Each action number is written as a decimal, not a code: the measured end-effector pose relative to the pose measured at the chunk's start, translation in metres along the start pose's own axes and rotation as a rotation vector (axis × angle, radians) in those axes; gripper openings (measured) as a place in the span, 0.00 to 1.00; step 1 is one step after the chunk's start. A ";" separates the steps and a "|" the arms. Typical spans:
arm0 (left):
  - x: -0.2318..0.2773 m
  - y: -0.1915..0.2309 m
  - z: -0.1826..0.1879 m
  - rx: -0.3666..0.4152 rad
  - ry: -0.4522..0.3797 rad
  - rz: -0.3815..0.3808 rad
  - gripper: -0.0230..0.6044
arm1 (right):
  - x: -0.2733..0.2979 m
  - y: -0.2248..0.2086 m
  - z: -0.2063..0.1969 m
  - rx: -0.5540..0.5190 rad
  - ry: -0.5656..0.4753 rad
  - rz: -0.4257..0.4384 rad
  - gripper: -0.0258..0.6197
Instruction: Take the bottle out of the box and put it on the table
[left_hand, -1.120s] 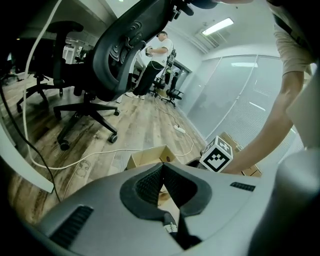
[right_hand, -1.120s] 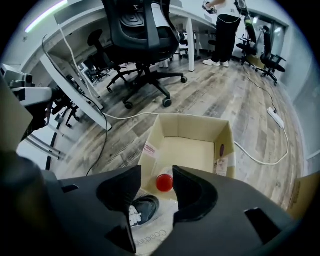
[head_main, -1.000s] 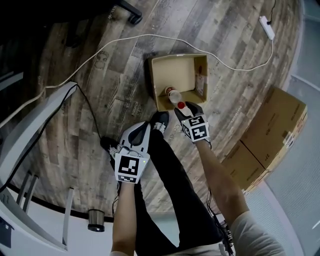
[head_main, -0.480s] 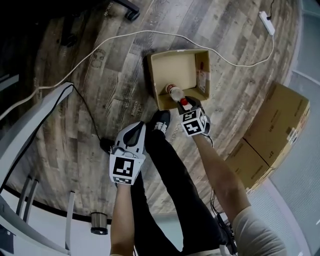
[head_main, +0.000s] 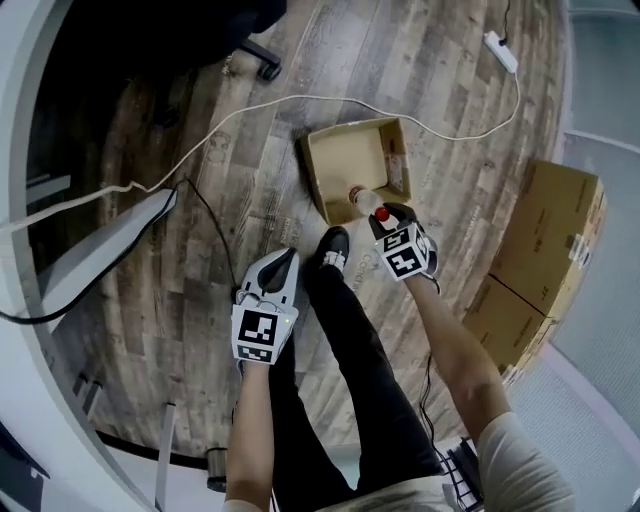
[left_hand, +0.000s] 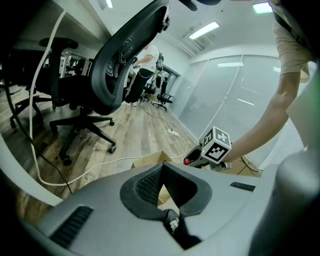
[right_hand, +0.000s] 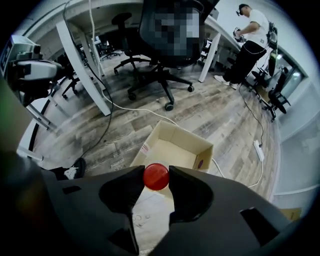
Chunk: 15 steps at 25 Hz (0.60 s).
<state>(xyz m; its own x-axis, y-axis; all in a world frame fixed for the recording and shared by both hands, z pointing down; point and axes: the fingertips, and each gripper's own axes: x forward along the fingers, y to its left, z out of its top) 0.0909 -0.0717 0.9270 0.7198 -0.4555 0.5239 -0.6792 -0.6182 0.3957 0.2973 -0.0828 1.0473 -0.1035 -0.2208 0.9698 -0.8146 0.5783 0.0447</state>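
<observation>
Wood-plank floor (head_main: 450, 70) crossed by a white cable (head_main: 300, 97), a black office chair (left_hand: 125, 65) well beyond the fingers (left_hand: 145, 185) of the left gripper (left_hand: 162, 167), glass walls (left_hand: 240, 100), ceiling strip lights (left_hand: 204, 30).

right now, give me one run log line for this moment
right gripper: jaws just closed on red cap | bottle: at near wall of cardboard box | left gripper: shut, empty

Bright ceiling strips (left_hand: 204, 30) light sharp, fisheye-bent views with dark corners.
</observation>
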 end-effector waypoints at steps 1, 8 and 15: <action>-0.010 -0.002 0.008 0.009 -0.001 -0.003 0.06 | -0.017 0.002 0.006 -0.003 -0.005 0.007 0.32; -0.085 -0.009 0.068 0.044 -0.016 0.012 0.06 | -0.138 0.021 0.071 -0.070 -0.109 0.042 0.32; -0.171 -0.034 0.123 -0.008 -0.051 0.064 0.06 | -0.261 0.050 0.137 -0.200 -0.185 0.068 0.32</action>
<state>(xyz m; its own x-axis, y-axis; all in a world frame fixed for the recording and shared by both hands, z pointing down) 0.0085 -0.0513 0.7315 0.6812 -0.5262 0.5090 -0.7250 -0.5815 0.3691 0.2057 -0.1034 0.7633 -0.2715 -0.3052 0.9127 -0.6754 0.7360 0.0452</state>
